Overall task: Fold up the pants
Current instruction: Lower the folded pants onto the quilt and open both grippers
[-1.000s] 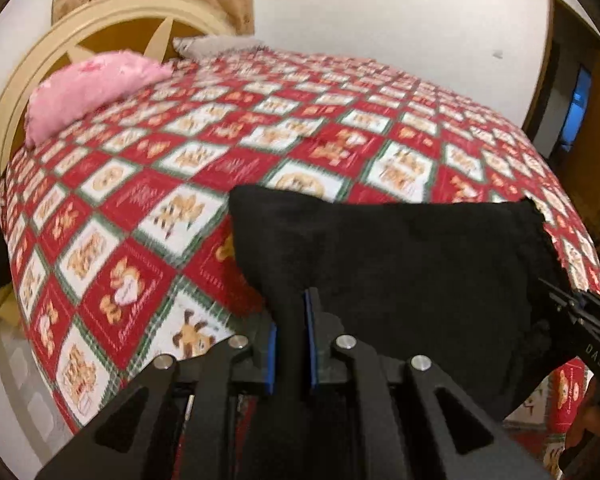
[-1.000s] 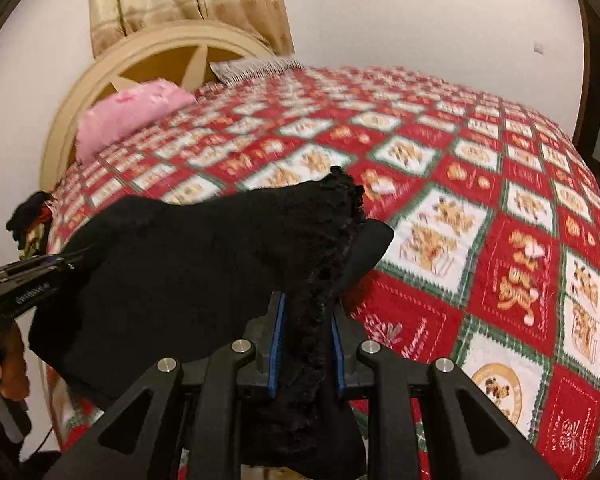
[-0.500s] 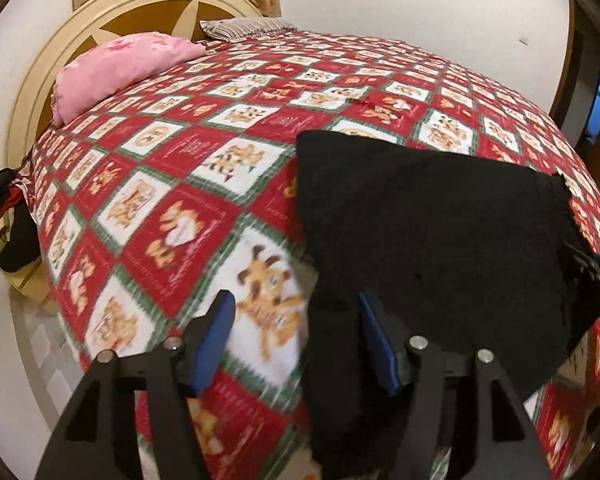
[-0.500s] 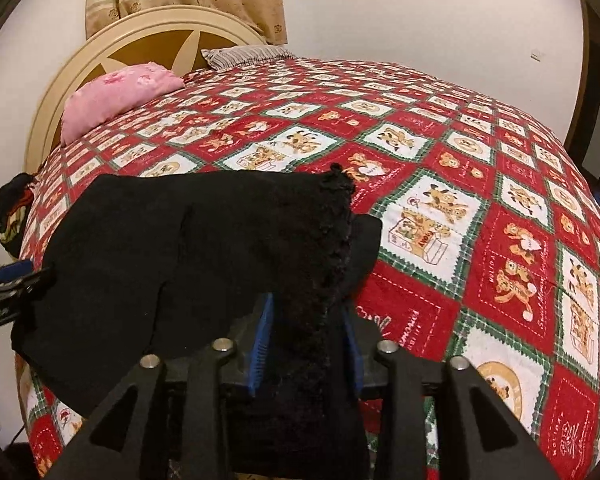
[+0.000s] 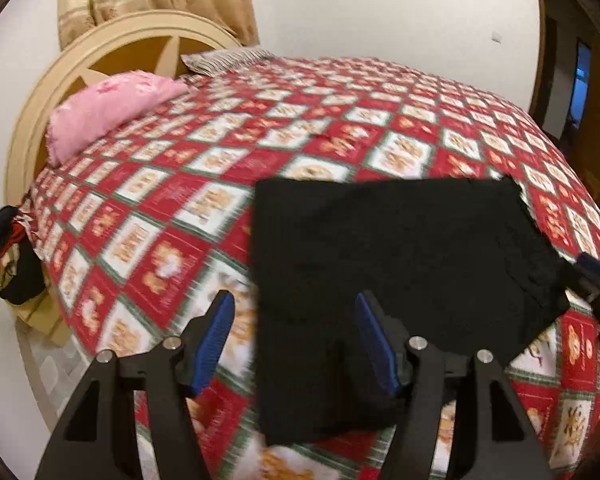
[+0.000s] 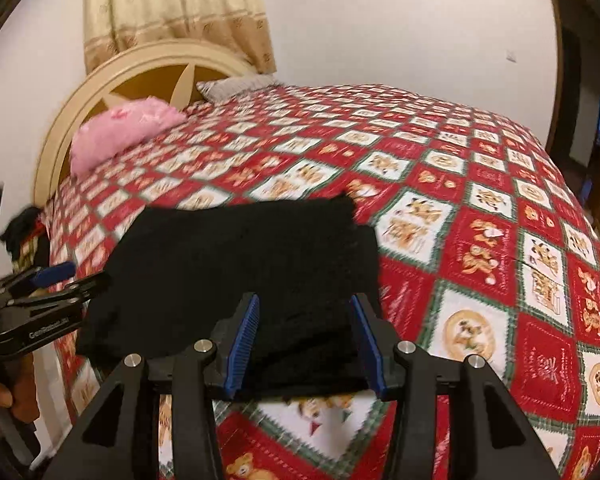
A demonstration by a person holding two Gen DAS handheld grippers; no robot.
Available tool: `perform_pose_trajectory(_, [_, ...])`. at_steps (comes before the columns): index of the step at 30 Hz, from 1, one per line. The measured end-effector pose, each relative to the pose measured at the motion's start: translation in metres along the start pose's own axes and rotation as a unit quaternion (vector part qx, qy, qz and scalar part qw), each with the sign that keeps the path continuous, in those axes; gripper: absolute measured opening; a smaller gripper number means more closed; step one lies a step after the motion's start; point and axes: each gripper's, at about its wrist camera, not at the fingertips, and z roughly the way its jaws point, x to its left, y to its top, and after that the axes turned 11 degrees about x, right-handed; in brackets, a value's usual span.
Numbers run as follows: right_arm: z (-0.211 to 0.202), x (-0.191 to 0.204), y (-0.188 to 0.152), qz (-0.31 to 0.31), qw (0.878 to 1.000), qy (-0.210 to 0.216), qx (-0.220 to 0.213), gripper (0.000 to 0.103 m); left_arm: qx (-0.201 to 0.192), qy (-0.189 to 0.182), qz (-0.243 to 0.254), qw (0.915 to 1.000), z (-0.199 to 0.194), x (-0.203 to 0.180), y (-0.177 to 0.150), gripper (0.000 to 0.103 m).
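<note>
Here the black pants (image 5: 400, 248) lie folded into a rough rectangle on the near part of the bed (image 5: 340, 128), spread flat over its red, white and green patchwork bedspread (image 6: 480, 240). In the left wrist view the left gripper (image 5: 294, 336) hangs just above the near edge of the cloth with its blue-padded fingers (image 5: 214, 336) spread wide apart and holding nothing; one finger sits over the bedspread, the other over the dark fabric. The right wrist view shows the right gripper (image 6: 306, 334) likewise spread, its blue fingers (image 6: 244, 340) standing on either side of the pants' near edge without clamping it. Whether the pads brush the cloth is hard to judge, since the frame is blurred there. Each tool shows at the edge of the other's view, at opposite ends of the folded pants.

At the head of the bed a pink pillow (image 5: 108, 116) rests against a cream, round-topped headboard (image 5: 112, 46), with a striped pillow (image 5: 224, 58) beside it. A beige curtain (image 6: 172, 8) hangs behind. A heap of dark clothes (image 5: 4, 256) sits beside the bed's left edge.
</note>
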Motion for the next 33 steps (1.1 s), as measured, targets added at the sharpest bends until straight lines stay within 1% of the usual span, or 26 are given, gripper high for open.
perform_pose_trajectory(2, [0.010, 0.007, -0.006, -0.012, 1.000, -0.010, 0.017, 0.049, 0.004, -0.001, 0.007, 1.0000, 0.003, -0.008, -0.005, 0.066])
perform_pose_trajectory(5, [0.028, 0.007, -0.015, -0.010, 0.999, -0.007, 0.053, 0.049, 0.014, 0.007, 0.019, 0.9997, 0.009, -0.016, -0.013, 0.066])
perform_pose_trajectory(7, [0.035, 0.007, -0.020, -0.011, 0.998, -0.015, 0.060, 0.049, 0.020, 0.011, 0.019, 0.9996, 0.015, -0.017, -0.016, 0.066])
perform_pose_trajectory(12, [0.045, 0.009, -0.028, -0.017, 0.997, -0.026, 0.069, 0.049, 0.022, 0.023, 0.023, 0.9992, 0.021, -0.020, -0.024, 0.066])
perform_pose_trajectory(15, [0.048, 0.008, -0.029, -0.016, 0.997, -0.025, 0.071, 0.049, 0.014, 0.030, 0.025, 0.9991, 0.023, -0.022, -0.028, 0.066])
perform_pose_trajectory(19, [0.049, 0.011, -0.030, -0.025, 0.996, -0.036, 0.072, 0.050, 0.003, 0.041, 0.029, 0.9987, 0.020, -0.025, -0.036, 0.066])
perform_pose_trajectory(24, [0.049, 0.010, -0.033, -0.015, 0.996, -0.033, 0.077, 0.050, 0.009, 0.040, 0.024, 0.9989, 0.016, -0.023, -0.043, 0.066])
perform_pose_trajectory(30, [0.049, 0.016, -0.034, -0.017, 0.995, -0.049, 0.082, 0.050, 0.002, 0.046, 0.037, 0.9982, 0.017, -0.025, -0.047, 0.066])
perform_pose_trajectory(32, [0.048, 0.014, -0.035, -0.009, 0.995, -0.045, 0.084, 0.050, 0.003, 0.039, 0.030, 0.9988, 0.019, -0.022, -0.046, 0.069])
perform_pose_trajectory(33, [0.048, 0.014, -0.035, -0.007, 0.995, -0.046, 0.086, 0.050, 0.006, 0.034, 0.020, 0.9992, 0.020, -0.019, -0.045, 0.071])
